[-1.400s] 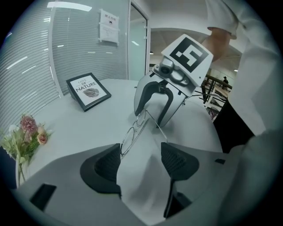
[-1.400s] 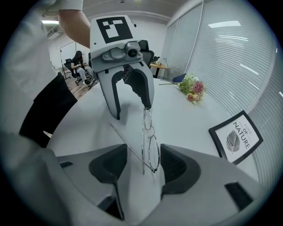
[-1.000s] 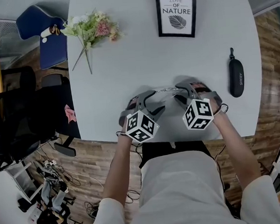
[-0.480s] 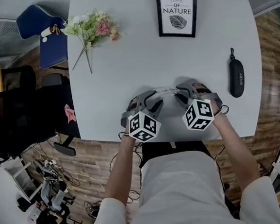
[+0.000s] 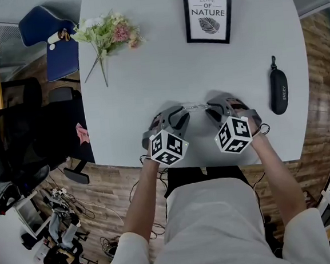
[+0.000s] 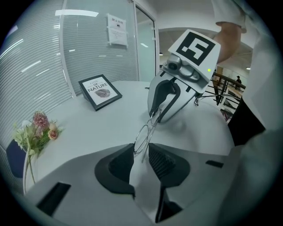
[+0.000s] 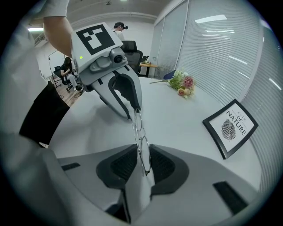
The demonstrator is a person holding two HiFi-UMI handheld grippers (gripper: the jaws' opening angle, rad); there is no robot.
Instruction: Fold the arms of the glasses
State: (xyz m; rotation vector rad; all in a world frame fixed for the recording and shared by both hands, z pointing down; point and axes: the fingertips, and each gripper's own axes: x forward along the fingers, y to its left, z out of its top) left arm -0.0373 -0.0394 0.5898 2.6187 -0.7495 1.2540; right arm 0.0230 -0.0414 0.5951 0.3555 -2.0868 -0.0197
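Thin wire-frame glasses [image 5: 194, 107] hang just above the white table [image 5: 149, 84] near its front edge, stretched between my two grippers. My left gripper [image 5: 178, 116] has the glasses' left end between its jaws, which are closing. In the left gripper view one lens [image 6: 142, 137] lies against a pad, with a thin arm hanging beside it. My right gripper [image 5: 212, 110] grips the other end, its jaws also still closing. In the right gripper view a lens [image 7: 138, 123] runs out from between the pads toward the left gripper [image 7: 135, 108].
A framed "Love of Nature" print [image 5: 208, 15] stands at the table's back. A flower bunch [image 5: 108, 34] lies back left. A black glasses case [image 5: 278, 91] rests at the right. Chairs [image 5: 48, 41] stand left of the table, whose front edge is close under the grippers.
My left gripper's jaws have narrowed around the glasses' left end, and it has shifted slightly rightward. The right gripper has stayed in place with the glasses.
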